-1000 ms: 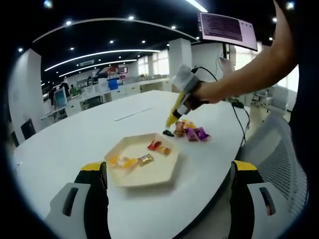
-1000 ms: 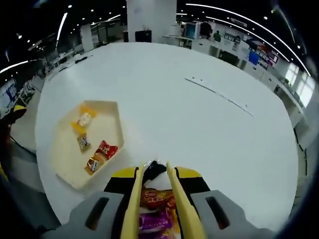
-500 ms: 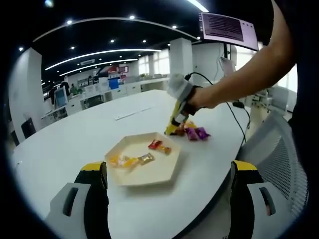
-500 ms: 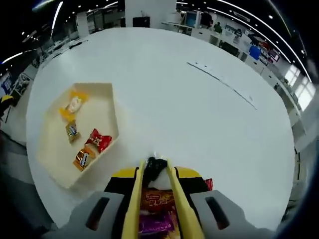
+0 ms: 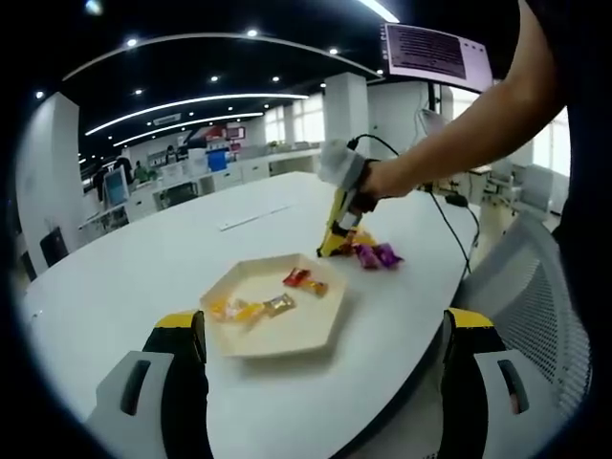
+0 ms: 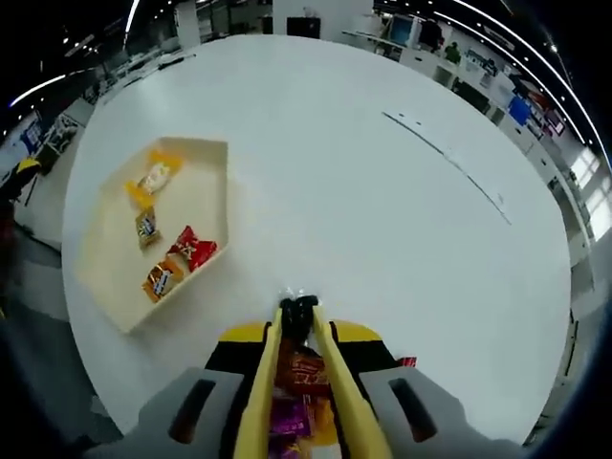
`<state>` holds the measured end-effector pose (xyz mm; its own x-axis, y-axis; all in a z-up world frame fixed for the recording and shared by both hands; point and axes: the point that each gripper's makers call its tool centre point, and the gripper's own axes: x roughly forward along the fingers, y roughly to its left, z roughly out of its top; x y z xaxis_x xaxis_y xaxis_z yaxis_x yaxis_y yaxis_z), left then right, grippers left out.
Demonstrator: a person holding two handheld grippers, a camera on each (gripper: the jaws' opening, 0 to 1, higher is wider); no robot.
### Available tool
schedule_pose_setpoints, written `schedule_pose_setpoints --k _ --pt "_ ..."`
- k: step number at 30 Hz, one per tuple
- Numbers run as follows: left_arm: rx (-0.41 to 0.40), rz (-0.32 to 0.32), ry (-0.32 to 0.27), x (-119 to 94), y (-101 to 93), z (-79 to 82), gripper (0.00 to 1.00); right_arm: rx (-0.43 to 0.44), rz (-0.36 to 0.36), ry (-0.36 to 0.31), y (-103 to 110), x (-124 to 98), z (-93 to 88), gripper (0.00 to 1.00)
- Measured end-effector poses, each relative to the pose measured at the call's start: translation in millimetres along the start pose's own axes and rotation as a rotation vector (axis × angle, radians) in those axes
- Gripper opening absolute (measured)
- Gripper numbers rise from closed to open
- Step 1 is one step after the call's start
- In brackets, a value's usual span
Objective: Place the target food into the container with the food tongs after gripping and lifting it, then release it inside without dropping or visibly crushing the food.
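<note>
1. While a second back lay flat between two parted yellow blades, now pinched at the very tips of the food tongs [image 6: 298, 330]: the black-wrapped candy [image 6: 298, 308], blades drawn close on it, wrapper bunched at the nip.
2. Means grip made; lift and carry not yet done, going by how low the tips sit over the white table [image 6: 402, 220].
3. Seen from the left gripper view: right gripper [image 5: 342, 191] angled down, tongs' tip touching the table beside the candy pile [image 5: 371, 254].
4. Left gripper [image 5: 323, 368] hanging spread wide, holding nothing, near edge of the tray [image 5: 287, 337] between its jaws.
5. Waiting to the left in the right gripper view: tray [image 6: 107, 287] with four sweets already inside, red one [image 6: 194, 249] nearest the tongs.
6. Nothing across the path but the tray's low wall; loose wrappers under the tongs likely to drag along.
</note>
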<state>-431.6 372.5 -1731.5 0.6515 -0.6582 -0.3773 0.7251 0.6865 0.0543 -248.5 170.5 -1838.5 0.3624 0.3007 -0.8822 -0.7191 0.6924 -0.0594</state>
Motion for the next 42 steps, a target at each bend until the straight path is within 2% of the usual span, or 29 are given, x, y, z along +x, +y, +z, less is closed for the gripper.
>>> schedule_pose_setpoints --k 7,14,31,42 --pt "0.001 0.005 -0.002 0 0.7 0.6 0.99 -0.033 0.015 0.028 1 -1 0.1 0.18" --pt "-0.001 0.008 -0.002 0 1.5 0.4 0.99 -0.029 0.035 0.032 2 -7 5.4 0.18" --pt "0.008 0.002 -0.006 -1 0.3 0.9 0.99 -0.1 0.018 -0.009 -15 -52 48.5 0.18" --pt "0.006 0.0 -0.012 -1 0.7 2.6 0.99 -0.126 0.007 -0.024 -10 -60 59.1 0.18"
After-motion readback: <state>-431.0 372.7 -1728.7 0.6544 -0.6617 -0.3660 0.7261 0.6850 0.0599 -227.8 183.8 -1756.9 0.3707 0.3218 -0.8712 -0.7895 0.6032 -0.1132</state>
